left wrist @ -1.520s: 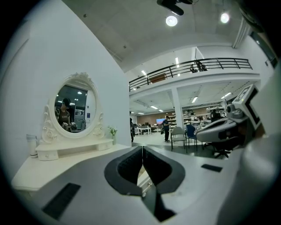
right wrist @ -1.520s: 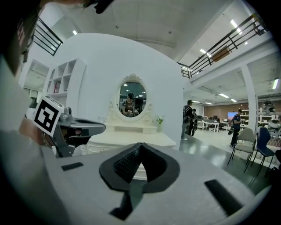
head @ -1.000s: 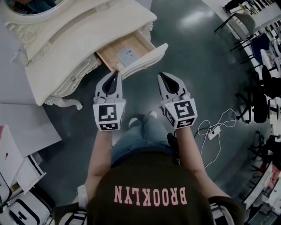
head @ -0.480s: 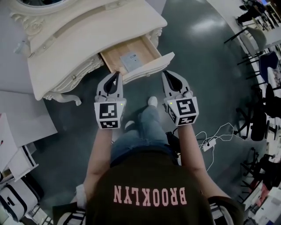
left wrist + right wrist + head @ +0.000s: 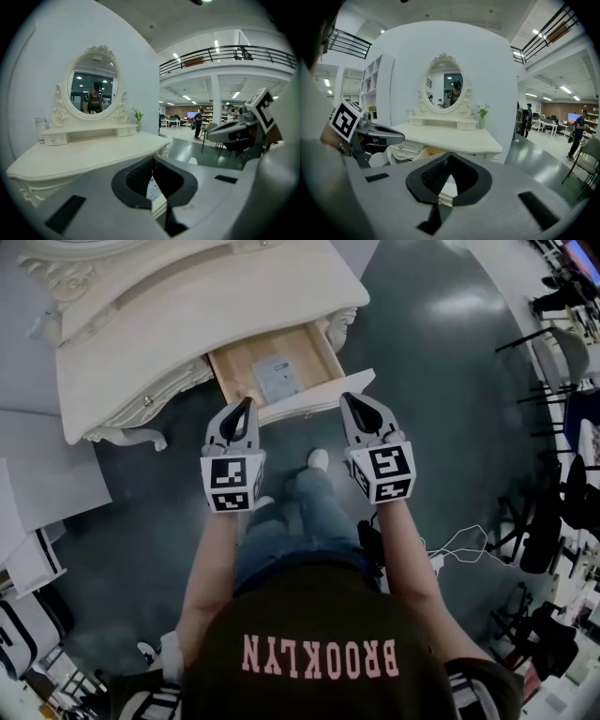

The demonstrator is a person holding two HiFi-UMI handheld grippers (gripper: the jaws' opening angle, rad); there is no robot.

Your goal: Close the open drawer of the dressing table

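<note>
Beneath the dressing table (image 5: 187,306) top, the drawer (image 5: 314,395) stands pulled out. Left gripper (image 5: 245,405) and right gripper (image 5: 349,401) point at its white front, jaws pressed together, holding nothing.

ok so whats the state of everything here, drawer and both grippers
drawer: open, pulled out of the dressing table, not yet pushed in
paper: lying flat inside the drawer
left gripper: shut, empty, tip close to the drawer front, contact unclear
right gripper: shut, empty, tip close to the drawer front, contact unclear
</note>
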